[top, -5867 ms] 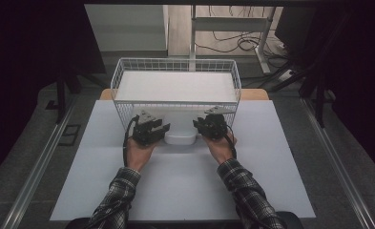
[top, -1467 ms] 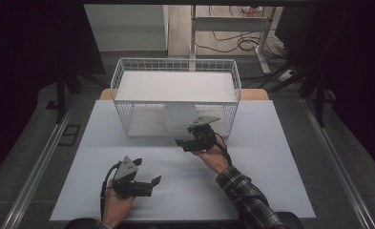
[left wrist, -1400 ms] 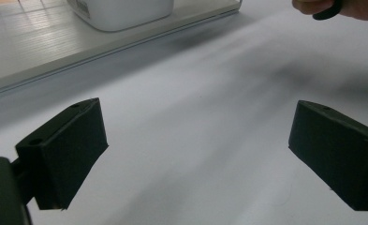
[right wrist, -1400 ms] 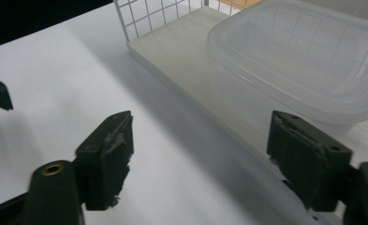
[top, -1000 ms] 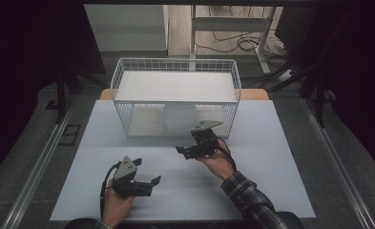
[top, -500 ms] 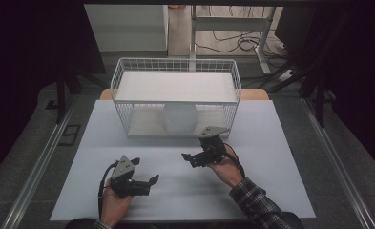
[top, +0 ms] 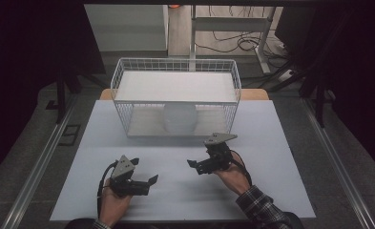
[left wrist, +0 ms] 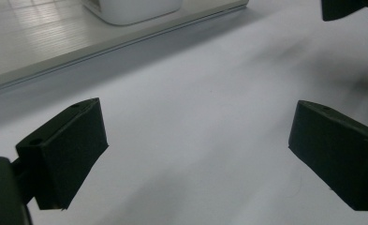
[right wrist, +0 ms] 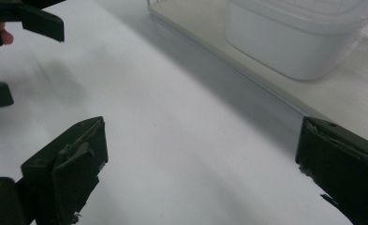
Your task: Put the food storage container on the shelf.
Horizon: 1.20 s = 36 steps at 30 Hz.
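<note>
Now, at the table: a person holds two grippers above a white mat (top: 271,191), both empty.
Container: the white plastic container (top: 179,118) sits on the lower level of the wire basket (top: 175,64) at the far side, behind the open near face, under its white shelf (top: 175,86).
Right gripper: the right gripper (top: 198,164) hovers near the basket's front, its jaws having just been opening, now spread wide with nothing between them.
Left gripper: the left gripper (top: 149,183) waits at the near left, jaws wide, well apart from the container.
Reading: judging by the parted jaws and their distance from the basket, the container looks set down for good.
</note>
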Available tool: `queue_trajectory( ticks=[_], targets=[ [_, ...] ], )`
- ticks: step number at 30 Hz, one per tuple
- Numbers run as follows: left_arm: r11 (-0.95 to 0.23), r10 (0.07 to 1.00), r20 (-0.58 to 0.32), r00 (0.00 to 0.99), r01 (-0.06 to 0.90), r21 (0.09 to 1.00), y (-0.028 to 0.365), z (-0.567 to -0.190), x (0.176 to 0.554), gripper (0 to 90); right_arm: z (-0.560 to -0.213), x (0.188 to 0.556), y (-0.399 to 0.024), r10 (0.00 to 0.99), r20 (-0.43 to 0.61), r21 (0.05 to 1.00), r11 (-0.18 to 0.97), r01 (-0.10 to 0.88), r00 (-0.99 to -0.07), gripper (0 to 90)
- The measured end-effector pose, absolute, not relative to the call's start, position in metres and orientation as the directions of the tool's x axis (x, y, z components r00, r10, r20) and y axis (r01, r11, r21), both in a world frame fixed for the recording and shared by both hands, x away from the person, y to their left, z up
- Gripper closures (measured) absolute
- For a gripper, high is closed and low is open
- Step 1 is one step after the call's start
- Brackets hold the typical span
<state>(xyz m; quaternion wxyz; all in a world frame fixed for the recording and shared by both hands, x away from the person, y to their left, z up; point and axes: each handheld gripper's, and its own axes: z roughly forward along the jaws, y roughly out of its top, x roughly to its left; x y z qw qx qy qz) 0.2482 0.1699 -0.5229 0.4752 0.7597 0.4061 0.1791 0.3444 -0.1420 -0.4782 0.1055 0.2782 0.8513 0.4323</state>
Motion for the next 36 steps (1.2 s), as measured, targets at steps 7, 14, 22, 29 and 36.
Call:
queue_trajectory(
  ticks=[7, 14, 22, 29, 36],
  targets=[
    [-0.213, 0.792, -0.125, 0.598, 0.461, 0.862, 0.176, -0.523, 0.25, 4.1, -0.481, 0.333, -0.154, 0.587, 0.041, 0.793, 0.473, 0.384, -0.809, 0.0],
    [-0.239, 0.789, -0.11, 0.604, 0.468, 0.851, 0.176, -0.521, 0.25, 4.4, -0.481, 0.324, -0.167, 0.599, 0.043, 0.797, 0.462, 0.389, -0.799, 0.0],
    [-0.237, 0.785, -0.12, 0.608, 0.473, 0.848, 0.181, -0.518, 0.249, 4.8, -0.48, 0.316, -0.182, 0.617, 0.039, 0.804, 0.448, 0.391, -0.786, 0.0],
    [-0.246, 0.79, -0.109, 0.604, 0.474, 0.846, 0.184, -0.515, 0.246, 4.7, -0.481, 0.31, -0.194, 0.636, 0.029, 0.804, 0.443, 0.396, -0.771, 0.0],
    [-0.237, 0.803, -0.102, 0.587, 0.472, 0.849, 0.194, -0.513, 0.24, 4.3, -0.481, 0.301, -0.205, 0.649, 0.002, 0.802, 0.454, 0.389, -0.761, 0.0]
  ],
)
